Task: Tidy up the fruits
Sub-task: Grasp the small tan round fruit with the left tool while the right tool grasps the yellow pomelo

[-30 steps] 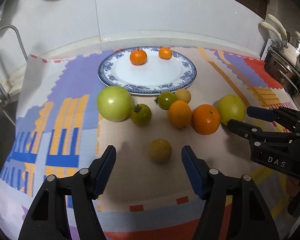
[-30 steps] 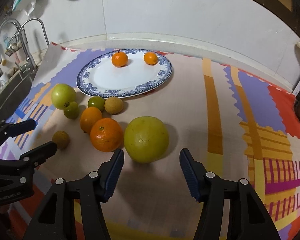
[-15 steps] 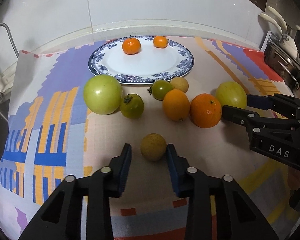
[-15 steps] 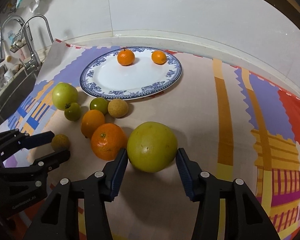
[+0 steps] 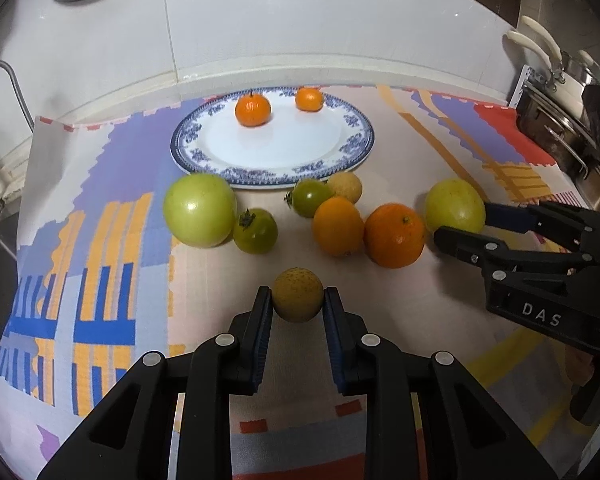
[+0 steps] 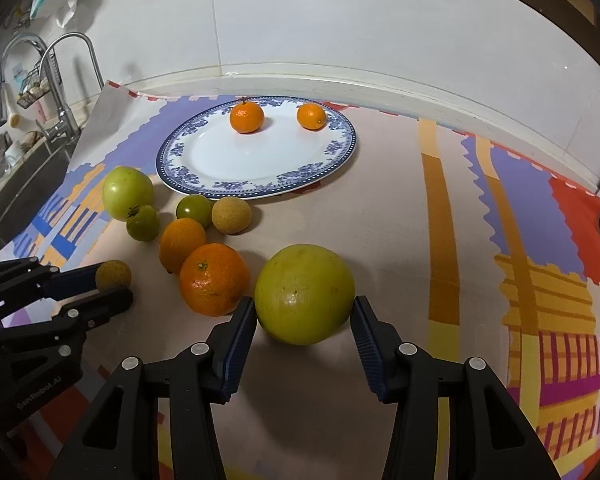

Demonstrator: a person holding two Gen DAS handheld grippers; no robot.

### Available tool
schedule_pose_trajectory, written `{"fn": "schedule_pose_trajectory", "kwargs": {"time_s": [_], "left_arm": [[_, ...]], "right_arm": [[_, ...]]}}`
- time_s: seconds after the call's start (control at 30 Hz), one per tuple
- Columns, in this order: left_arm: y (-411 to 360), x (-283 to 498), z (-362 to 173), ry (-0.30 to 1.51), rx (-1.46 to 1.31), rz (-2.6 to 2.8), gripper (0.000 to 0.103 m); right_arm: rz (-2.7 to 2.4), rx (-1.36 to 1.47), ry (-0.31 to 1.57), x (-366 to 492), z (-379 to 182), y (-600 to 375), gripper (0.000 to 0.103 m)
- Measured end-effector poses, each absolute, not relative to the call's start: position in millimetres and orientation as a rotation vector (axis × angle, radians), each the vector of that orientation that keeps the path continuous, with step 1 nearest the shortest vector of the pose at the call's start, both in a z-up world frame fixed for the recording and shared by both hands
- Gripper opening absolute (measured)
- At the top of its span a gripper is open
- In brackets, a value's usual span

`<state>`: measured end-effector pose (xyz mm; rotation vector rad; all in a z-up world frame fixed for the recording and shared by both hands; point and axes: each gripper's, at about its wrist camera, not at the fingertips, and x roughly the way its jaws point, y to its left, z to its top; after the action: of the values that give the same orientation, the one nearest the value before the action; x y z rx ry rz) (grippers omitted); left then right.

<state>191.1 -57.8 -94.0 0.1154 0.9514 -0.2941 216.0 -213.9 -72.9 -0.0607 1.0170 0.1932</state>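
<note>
Now the left gripper [image 5: 297,307] is closed on a small brownish-yellow round fruit [image 5: 297,294], both blue pads touching its sides, in the lower middle of the left wrist view. This fruit is nearly a ball, so I cannot tell a long axis or a pointing direction. In the right wrist view the right gripper [image 6: 303,312] has a large yellow-green citrus [image 6: 305,294] between its fingers; the pads are against or almost against its sides, and I cannot tell if they really press it. Just left of it lies an orange [image 6: 213,279] with its stem dimple turned up toward the camera. Behind it are a smaller orange [image 6: 182,243], two green tomatoes and a big green one [image 6: 127,193]. The blue-rimmed plate [image 6: 188,178], in the upper middle of the frame, carries two mandarins [image 6: 247,117] on its far side. Everything stands on a colourful patterned cloth [image 6: 440,216].
</note>
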Motion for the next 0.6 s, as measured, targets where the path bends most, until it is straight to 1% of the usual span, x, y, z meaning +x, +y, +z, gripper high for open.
{"fn": "schedule_pose_trajectory", "kwargs": {"time_s": [0.23, 0.6], "left_arm": [[-58, 189, -74, 0.901, 0.111, -0.311, 0.026], [-56, 192, -32, 0.787, 0.118, -0.345, 0.026]], "right_arm": [[0.165, -0.048, 0.982, 209, -60, -218, 0.049], [0.157, -0.04, 0.86, 201, -11, -214, 0.049]]}}
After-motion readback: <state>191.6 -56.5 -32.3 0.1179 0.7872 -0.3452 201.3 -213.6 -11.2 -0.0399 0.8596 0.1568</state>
